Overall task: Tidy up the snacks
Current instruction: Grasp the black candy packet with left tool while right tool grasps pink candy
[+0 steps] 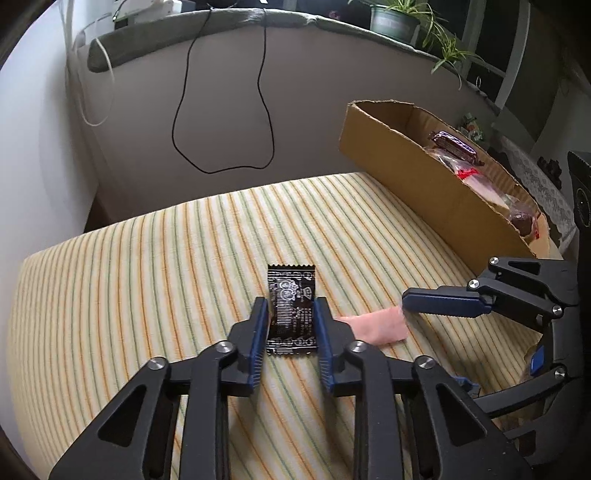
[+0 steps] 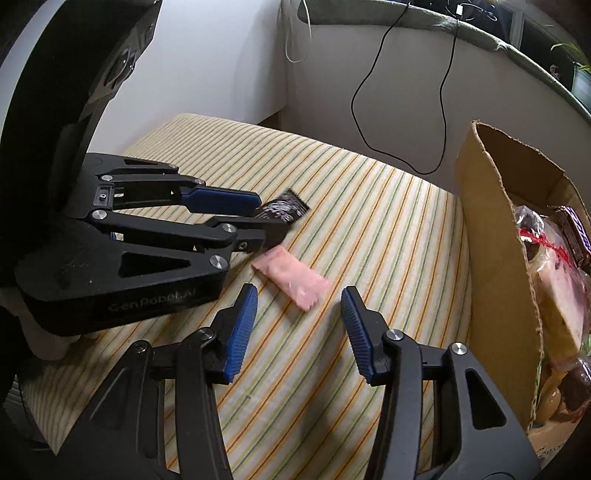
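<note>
Left tool [image 1: 290, 314] clamps black snack packet [image 1: 291, 308]; right tool [image 2: 299, 306] spread wide above pink packet [image 2: 291, 277].

My left tool [image 1: 290, 314] straddles the black snack packet [image 1: 291, 295] on the striped desk [image 1: 147, 277], fingers touching its two long edges. Right of the packet lies a pink packet [image 1: 380, 325], my right tool [image 1: 436, 306] over its far end. Beyond it stands the cardboard box [image 1: 424, 184] holding snacks.

A striped tablecloth [image 1: 147, 266] covers the table before me; behind it, a black cable [image 1: 184, 110] loops down the pale wall [image 1: 314, 92], and a potted plant [image 1: 395, 18] tops the ledge.
</note>
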Motion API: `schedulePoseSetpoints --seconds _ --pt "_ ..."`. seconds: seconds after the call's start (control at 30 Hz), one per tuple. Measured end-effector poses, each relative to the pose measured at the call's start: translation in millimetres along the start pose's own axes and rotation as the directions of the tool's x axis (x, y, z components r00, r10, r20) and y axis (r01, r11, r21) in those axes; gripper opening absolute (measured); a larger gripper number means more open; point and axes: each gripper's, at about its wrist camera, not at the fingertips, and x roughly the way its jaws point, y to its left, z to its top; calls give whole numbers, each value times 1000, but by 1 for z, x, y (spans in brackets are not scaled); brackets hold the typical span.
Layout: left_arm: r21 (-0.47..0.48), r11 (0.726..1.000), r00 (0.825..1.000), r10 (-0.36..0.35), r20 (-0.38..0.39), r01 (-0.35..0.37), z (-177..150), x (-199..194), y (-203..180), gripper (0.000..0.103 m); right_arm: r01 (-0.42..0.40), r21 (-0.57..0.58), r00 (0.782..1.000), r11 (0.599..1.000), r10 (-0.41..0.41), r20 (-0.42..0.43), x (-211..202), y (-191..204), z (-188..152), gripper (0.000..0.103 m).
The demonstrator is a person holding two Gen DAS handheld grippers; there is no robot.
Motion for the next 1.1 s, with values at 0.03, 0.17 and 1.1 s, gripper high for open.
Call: schedulePoseSetpoints --seconds 0.03,0.17,1.1 --pt "-3 1000 1000 1 2 -1 0 0 1 22 1 -3 1000 1000 -1 2 1 0 2 50" --pt "0 1000 1000 6 3 -6 -2 -3 6 22 21 -28 1000 999 -20 7 4 4 6 50" --pt "-110 992 998 60 32 -56 -20 -37 24 22 -38 -105 999 994 38 -3 6 17 15 20"
